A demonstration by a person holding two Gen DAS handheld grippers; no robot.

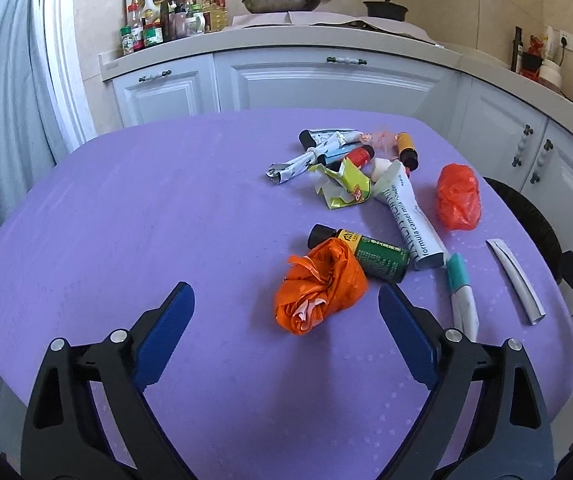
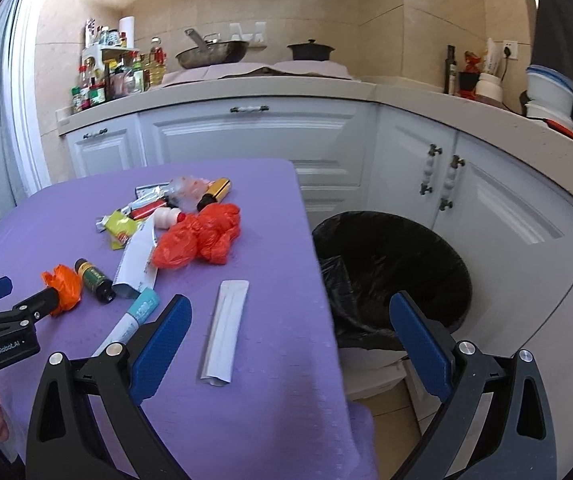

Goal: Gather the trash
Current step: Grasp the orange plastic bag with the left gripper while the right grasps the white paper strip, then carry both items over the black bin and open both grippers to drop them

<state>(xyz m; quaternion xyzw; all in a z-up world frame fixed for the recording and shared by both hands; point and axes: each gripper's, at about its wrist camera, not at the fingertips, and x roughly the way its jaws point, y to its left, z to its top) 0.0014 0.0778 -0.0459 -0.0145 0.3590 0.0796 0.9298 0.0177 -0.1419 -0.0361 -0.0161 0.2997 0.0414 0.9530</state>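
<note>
trash lies scattered on the purple table (image 1: 126, 240), toward its far right part. nearest the left gripper (image 1: 286, 304) is a crumpled orange bag (image 1: 318, 292), which sits between and just ahead of the blue pads, not pressed by them; the jaws stand wide. touching the bag's far side is a small green bottle (image 1: 370, 256) with a black cap, lying on its side. beside it a white tube (image 1: 410, 220) printed "camel milk powder" lies flat, then a teal-and-white tube (image 1: 460, 292) and a flat white wrapper (image 1: 514, 280) near the table edge. a red bag (image 1: 458, 196), a yellow packet (image 1: 346, 188) and more small bottles sit farther back.

in the right wrist view the right gripper (image 2: 290, 332) is spread wide with nothing between its pads, straddling the table edge. just beside the table stands 1 bin (image 2: 390, 272) lined with a black bag; what lies inside cannot be told.
</note>
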